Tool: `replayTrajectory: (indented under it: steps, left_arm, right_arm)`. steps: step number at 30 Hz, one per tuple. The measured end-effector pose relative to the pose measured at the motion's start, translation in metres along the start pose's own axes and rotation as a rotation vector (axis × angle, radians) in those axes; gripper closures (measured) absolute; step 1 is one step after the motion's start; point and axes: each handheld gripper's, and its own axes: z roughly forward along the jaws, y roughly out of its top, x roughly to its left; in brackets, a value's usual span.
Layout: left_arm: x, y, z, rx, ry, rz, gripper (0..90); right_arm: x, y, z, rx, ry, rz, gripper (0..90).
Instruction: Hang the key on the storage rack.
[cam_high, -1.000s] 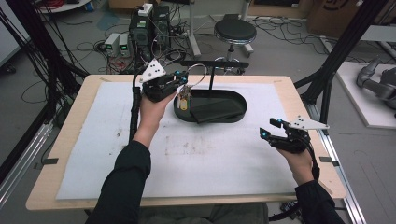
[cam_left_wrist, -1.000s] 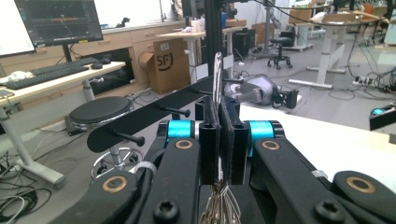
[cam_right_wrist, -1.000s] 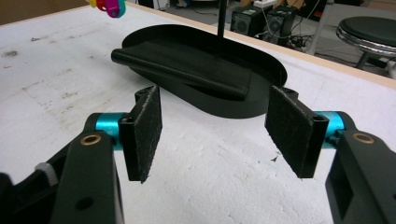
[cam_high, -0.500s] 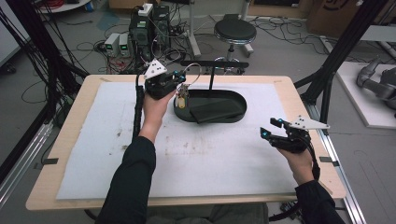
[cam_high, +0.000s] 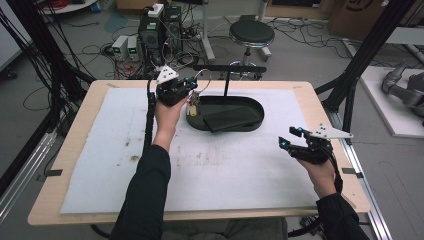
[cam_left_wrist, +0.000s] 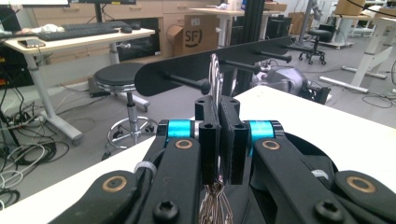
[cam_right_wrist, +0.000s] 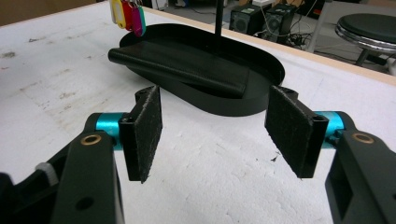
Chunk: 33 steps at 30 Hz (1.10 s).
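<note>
Here the left gripper (cam_high: 191, 95), clenched on a key ring (cam_left_wrist: 214, 74), nears the rack's pegs (cam_left_wrist: 187, 82); next, hook it on. The right gripper (cam_high: 291, 138) idles, released.

The key ring (cam_left_wrist: 215, 74) is thin shiny metal wire with glossy plastic tags (cam_right_wrist: 129, 15), the tray (cam_right_wrist: 261, 100) smooth matt black holding a grainy leather-like wallet (cam_right_wrist: 187, 63), the mat (cam_high: 230, 165) rough, stained white foam, the table (cam_high: 312, 97) pale wood, and the right gripper's pads (cam_right_wrist: 149, 130) coarse black.
</note>
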Motion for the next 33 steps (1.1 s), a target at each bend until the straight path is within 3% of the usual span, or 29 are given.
replayTrajectory:
  steps: [14,24,30,33]
  left_arm:
    - [0.008,-0.007,0.005,0.022,0.042,-0.034,86.3]
    - [0.005,-0.011,0.008,0.032,0.081,-0.017,86.0]
    - [0.003,-0.014,0.004,0.010,0.115,-0.029,76.0]
    - [0.001,-0.013,-0.002,0.016,0.140,-0.017,62.9]
  right_arm:
    - [-0.001,-0.001,-0.001,0.001,-0.003,0.003,37.3]
    - [-0.001,-0.002,-0.001,0.004,-0.003,0.002,37.3]
    - [-0.002,-0.003,-0.001,0.010,-0.002,0.008,37.3]
    - [-0.003,-0.003,-0.001,0.007,-0.005,0.010,37.3]
